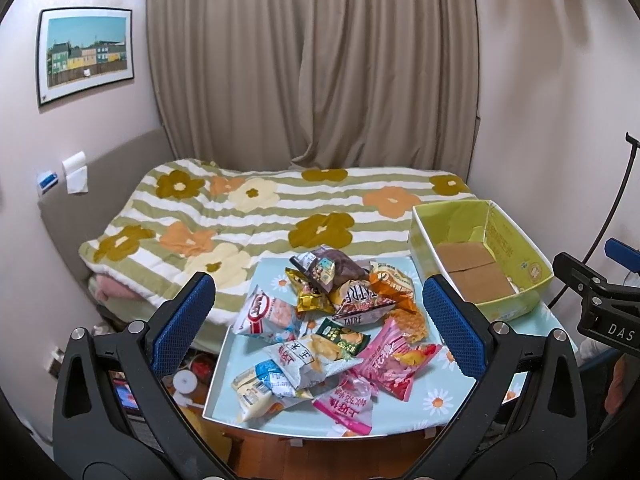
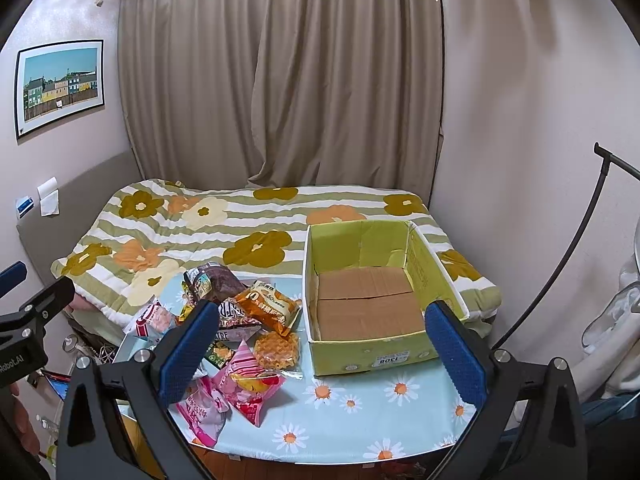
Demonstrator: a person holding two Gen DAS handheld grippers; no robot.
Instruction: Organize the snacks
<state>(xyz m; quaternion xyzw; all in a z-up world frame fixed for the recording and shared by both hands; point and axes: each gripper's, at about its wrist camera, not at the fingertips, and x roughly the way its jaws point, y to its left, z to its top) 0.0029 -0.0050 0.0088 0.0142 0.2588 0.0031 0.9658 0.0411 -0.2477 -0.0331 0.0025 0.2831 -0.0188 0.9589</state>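
Both grippers gape, holding nothing — only the right view shows the box's [image 2: 372, 308] whole floor.

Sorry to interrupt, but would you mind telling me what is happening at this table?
A person holds a gripper in each hand above a small table with a daisy cloth. A pile of snack packets lies loose on it, beside a green cardboard box with nothing inside. The left gripper hangs open over the pile and the right gripper hangs open near the box. Neither holds anything; no snack is in the box yet.
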